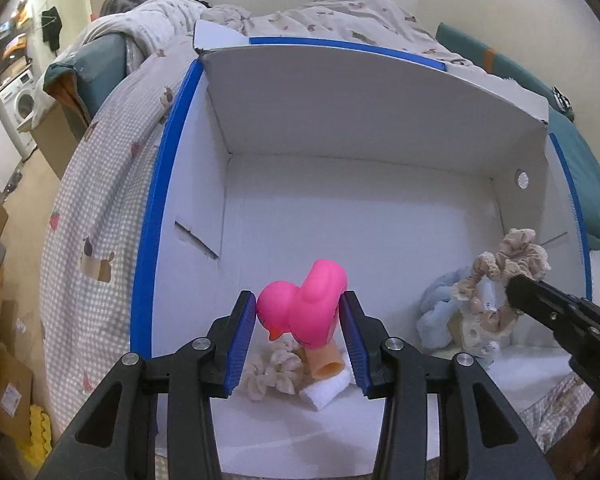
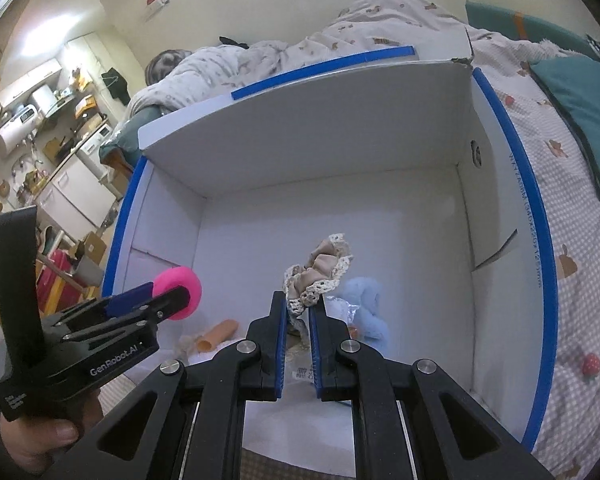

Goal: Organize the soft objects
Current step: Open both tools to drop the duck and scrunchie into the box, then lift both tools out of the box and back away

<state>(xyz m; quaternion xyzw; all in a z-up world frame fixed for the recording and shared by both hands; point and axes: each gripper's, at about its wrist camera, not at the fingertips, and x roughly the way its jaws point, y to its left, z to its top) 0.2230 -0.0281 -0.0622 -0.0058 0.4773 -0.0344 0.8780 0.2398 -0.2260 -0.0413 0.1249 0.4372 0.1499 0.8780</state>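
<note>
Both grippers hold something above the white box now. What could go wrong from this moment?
1. The left gripper pinches the rounded pink rubber duck only at its sides; it may squirt out.
2. The right gripper holds only an edge of the beige scrunchie; it may slip out early.
3. The grippers are close together and may collide.
</note>
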